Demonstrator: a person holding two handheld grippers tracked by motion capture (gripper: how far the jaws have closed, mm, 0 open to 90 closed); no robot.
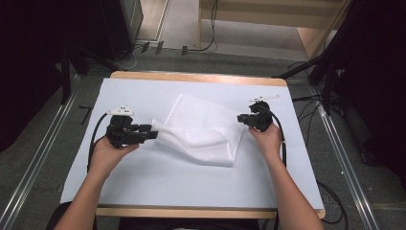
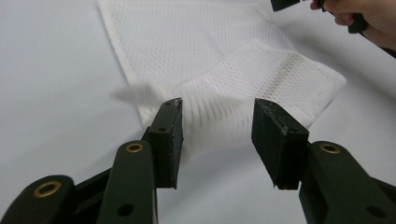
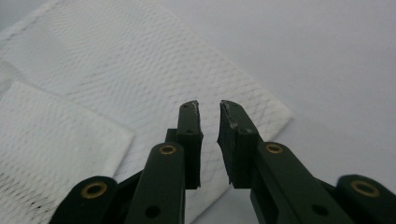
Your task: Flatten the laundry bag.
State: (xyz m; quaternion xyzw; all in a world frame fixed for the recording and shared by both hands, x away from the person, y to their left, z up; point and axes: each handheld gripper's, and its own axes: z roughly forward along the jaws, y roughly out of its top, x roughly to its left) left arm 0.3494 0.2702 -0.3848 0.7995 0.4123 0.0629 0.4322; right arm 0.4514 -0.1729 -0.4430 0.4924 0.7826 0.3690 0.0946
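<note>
**Limp mesh cloth lay half-folded at mid-table**

The table carried a white mesh cloth, light, soft and floppy by its look; corners or hems seemed the best holds. Nothing stood in the way. The left gripper stood open, cloth edge blurred between its jaws, unpinched. The right gripper was slightly parted, empty, above a corner.

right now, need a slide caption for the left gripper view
Left gripper with jaws open just short of a folded white mesh cloth on the white table.
</note>
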